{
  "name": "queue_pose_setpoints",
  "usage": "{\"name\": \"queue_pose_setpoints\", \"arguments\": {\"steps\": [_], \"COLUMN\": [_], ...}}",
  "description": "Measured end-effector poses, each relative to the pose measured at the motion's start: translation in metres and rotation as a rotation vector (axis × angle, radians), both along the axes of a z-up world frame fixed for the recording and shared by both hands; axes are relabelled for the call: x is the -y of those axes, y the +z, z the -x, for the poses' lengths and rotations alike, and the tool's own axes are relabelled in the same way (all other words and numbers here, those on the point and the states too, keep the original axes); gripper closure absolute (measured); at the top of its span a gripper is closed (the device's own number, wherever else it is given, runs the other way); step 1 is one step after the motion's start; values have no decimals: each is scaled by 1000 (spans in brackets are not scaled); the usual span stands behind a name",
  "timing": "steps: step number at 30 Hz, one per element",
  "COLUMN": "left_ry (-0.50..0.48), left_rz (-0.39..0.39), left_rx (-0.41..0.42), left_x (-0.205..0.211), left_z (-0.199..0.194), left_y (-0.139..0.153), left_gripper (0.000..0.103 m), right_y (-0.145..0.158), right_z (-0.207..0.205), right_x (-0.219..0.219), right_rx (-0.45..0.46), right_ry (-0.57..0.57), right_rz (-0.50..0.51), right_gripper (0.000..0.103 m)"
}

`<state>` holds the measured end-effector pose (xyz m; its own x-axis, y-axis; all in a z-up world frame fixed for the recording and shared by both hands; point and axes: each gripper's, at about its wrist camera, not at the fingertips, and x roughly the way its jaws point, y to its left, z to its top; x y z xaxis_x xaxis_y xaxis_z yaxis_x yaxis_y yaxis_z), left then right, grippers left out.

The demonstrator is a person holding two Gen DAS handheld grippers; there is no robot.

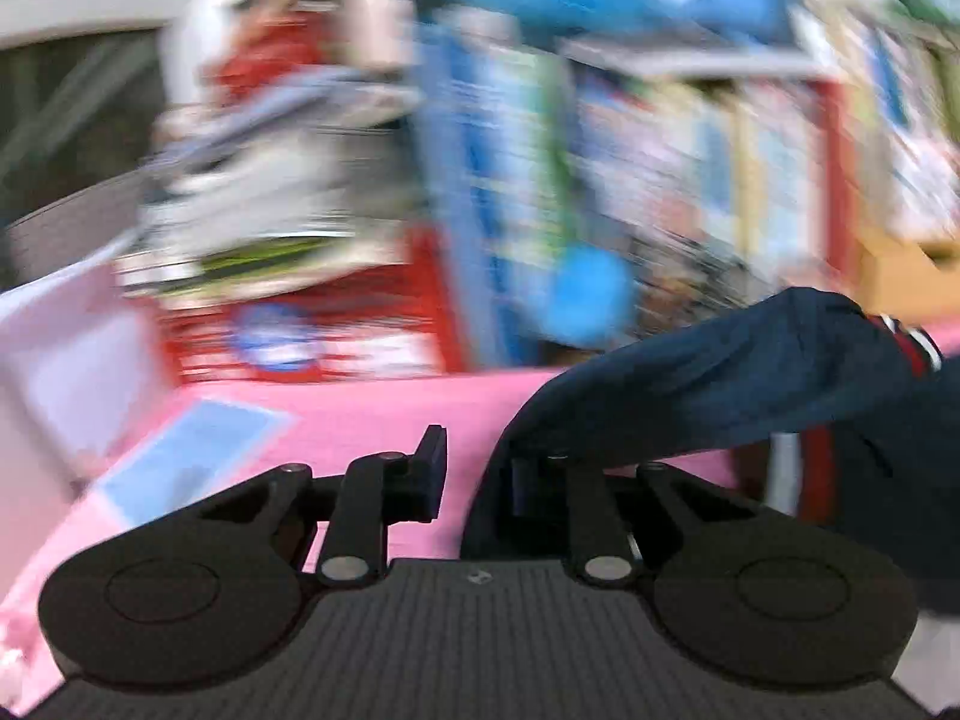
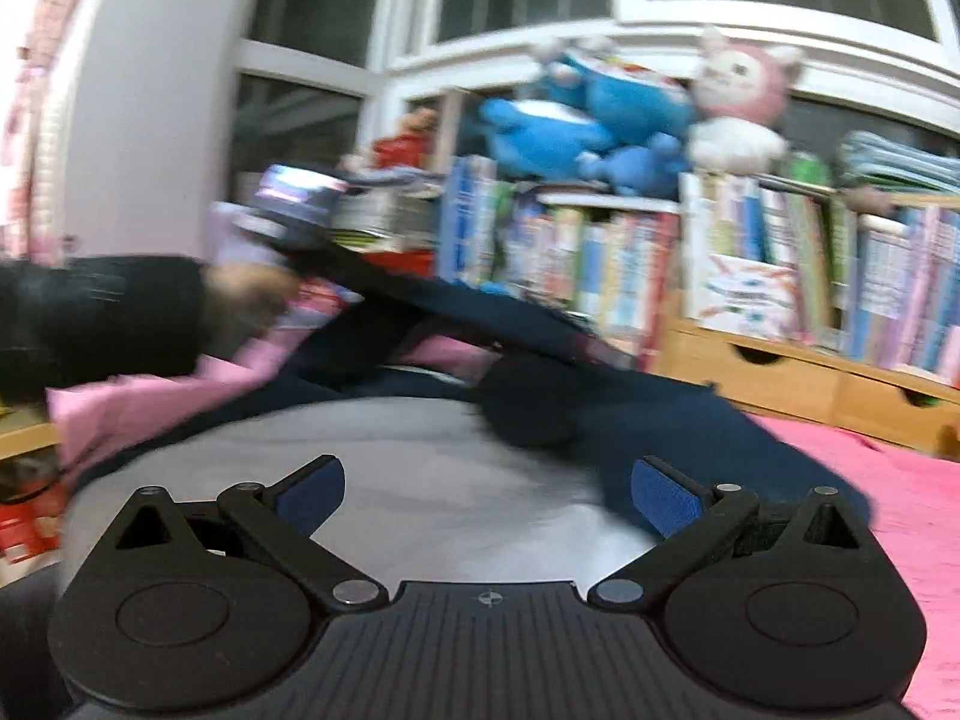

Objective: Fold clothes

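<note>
A navy garment [image 1: 720, 384] with a red and white striped trim rises off the pink bedspread [image 1: 372, 420] in the left wrist view. It drapes over the right finger of my left gripper [image 1: 480, 459]; a narrow strip of pink still shows between the bare left finger [image 1: 431, 468] and the cloth, so the jaws stand slightly apart. In the right wrist view, a hand in a black sleeve [image 2: 102, 312] holds that gripper up at the left, and the navy garment [image 2: 660, 408] stretches down from it. My right gripper [image 2: 489, 501] is open and holds nothing, above a grey fabric panel [image 2: 432, 462].
A bookshelf [image 2: 600, 252] packed with books stands behind the bed, with blue and pink plush toys [image 2: 600, 114] on top and wooden drawers [image 2: 780, 372] beneath. The pink bedspread [image 2: 870, 480] runs off to the right. White paper [image 1: 66, 360] lies at the left. The left wrist view is heavily blurred.
</note>
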<state>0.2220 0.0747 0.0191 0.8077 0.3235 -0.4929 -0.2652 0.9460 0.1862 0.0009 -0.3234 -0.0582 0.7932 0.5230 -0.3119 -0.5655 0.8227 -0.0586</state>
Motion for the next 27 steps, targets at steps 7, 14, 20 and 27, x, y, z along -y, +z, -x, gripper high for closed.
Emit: {"name": "queue_pose_setpoints", "arguments": {"steps": [7,14,20,27], "left_ry": [68,71,63,64], "left_rz": [-22,-77,-114,81], "left_rx": [-215,-196,-136,-129], "left_x": [-90,-93,-92,-119], "left_z": [57,81,80,83], "left_y": [-39,-66,-70,-67], "left_gripper": [30,18,10,7], "right_y": [3,-23,-34,52], "right_z": [-52,-183,-239,-232], "right_x": [-44,-157,-154,79], "right_rx": [23,-52,-86,-112], "right_ry": [-8,36,-208,-912], "right_rz": [194,350,423,481], "right_gripper": [0,0,89,74]}}
